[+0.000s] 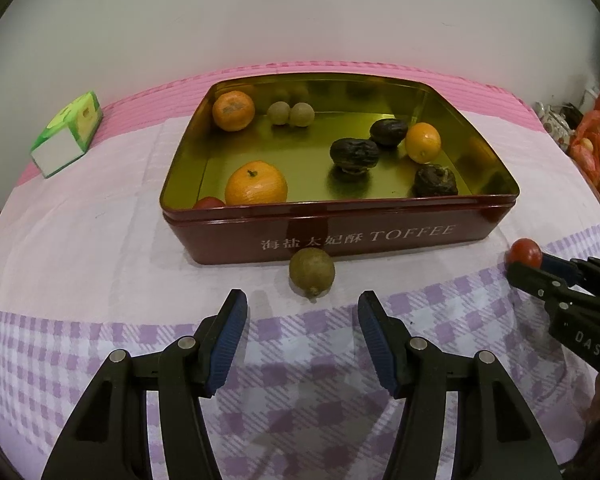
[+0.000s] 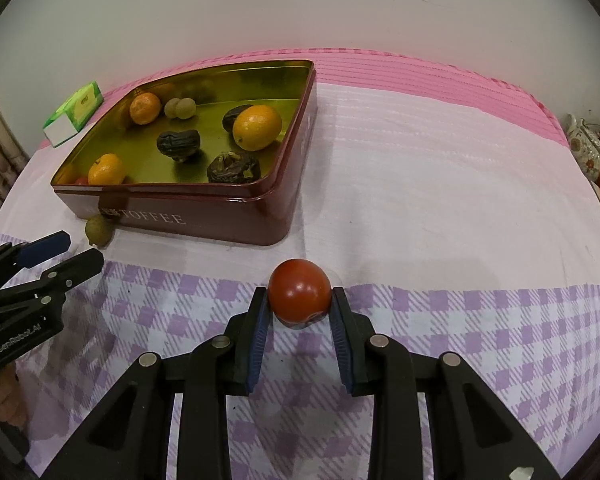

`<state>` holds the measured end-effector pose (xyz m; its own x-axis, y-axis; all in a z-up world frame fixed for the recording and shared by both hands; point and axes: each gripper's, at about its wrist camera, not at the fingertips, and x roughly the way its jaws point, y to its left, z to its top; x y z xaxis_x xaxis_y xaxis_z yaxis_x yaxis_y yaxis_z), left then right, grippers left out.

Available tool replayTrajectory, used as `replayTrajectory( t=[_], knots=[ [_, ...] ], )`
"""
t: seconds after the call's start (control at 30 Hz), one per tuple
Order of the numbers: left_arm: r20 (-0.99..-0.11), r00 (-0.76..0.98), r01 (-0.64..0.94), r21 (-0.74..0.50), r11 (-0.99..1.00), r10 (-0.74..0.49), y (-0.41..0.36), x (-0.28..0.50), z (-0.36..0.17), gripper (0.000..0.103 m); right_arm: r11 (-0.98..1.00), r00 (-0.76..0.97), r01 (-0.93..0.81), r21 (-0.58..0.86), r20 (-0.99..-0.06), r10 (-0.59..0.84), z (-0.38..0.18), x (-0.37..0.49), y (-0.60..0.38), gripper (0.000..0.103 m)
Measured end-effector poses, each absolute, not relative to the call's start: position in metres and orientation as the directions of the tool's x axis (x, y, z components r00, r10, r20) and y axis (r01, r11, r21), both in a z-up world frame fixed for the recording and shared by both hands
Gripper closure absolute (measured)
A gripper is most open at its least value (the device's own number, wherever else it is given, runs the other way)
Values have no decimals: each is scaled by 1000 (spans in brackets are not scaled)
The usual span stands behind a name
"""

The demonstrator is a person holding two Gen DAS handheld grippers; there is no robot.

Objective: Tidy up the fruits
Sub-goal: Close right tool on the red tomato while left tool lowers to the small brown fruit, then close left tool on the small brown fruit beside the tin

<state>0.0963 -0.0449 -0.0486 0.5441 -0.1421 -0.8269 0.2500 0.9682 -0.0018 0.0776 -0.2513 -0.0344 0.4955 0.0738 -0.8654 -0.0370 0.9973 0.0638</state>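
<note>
One green fruit [image 1: 312, 273] sits against the tin [image 1: 340, 236], before the left gripper [image 1: 302, 312].

A: Left gripper [image 1: 302, 312]?
B: Black plastic arms, blue ribbed pads [image 1: 230, 336], silver round pins, white lettering.
A: Right gripper [image 2: 300, 306]?
B: Same build; "DAS" printed in white.

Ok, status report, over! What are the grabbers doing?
Left hand-held gripper open, facing round green fruit. Right hand-held gripper shut on round red tomato. Nothing blocking dark red tin.
</note>
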Motion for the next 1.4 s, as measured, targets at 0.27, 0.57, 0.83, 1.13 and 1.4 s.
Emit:
replayTrajectory(
  t=[0.27, 0.57, 0.83, 1.13, 1.4],
  knots=[
    [-824, 548, 252, 1, 968, -141, -49, 103, -49, 51, 997, 498, -35, 73, -863, 80, -35, 77, -253, 75],
    [-832, 536, 253, 1, 968, -139, -51, 110, -54, 61, 996, 500, -32, 79, -862, 84, -34, 77, -254, 75],
    [-832, 537, 250, 2, 968, -137, -50, 114, -56, 61, 996, 500, -32, 78, -862, 84, -34, 77, -253, 75],
    [-830, 536, 260, -12, 966, -154, -49, 116, -56, 72, 996, 501, -32, 79, -861, 84, -34, 77, -254, 75],
    [-829, 534, 270, -23, 963, -169, -46, 113, -55, 77, 996, 501, -31, 80, -861, 85, -34, 77, -254, 75]
  ],
)
